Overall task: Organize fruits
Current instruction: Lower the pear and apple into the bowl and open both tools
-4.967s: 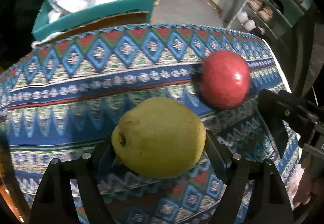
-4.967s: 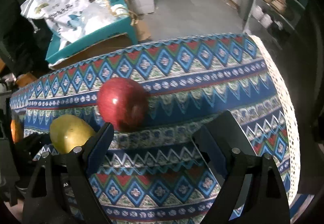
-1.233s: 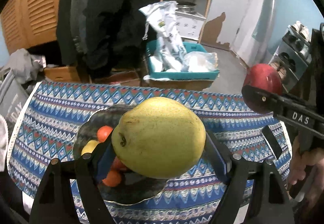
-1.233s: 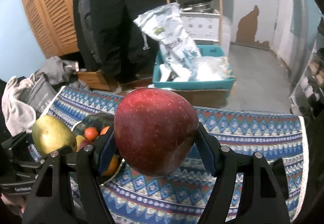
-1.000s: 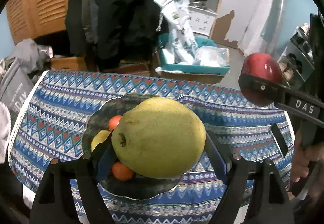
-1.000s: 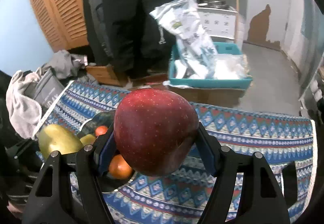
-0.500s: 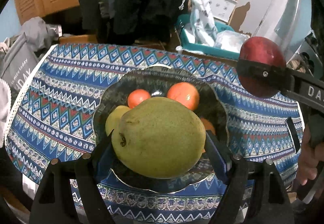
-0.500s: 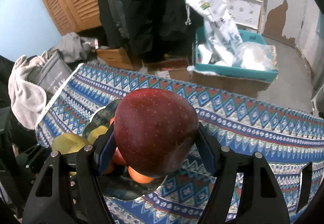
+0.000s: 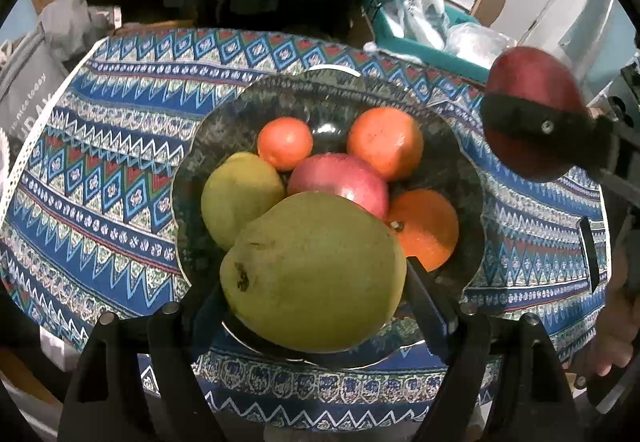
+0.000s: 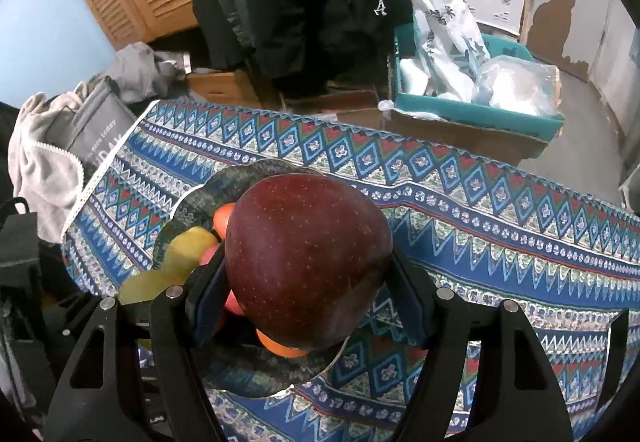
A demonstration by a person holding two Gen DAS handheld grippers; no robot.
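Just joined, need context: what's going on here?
A person holds two grippers over a dark bowl of fruit on a patterned tablecloth. The left gripper is shut on a green pear; the right gripper is shut on a red apple. Neither is in the bowl yet.

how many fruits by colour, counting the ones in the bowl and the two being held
orange: 3
yellow-green: 2, one in the bowl, one held in the left hand-held gripper
red: 2, one in the bowl, one held in the right hand-held gripper
total: 7
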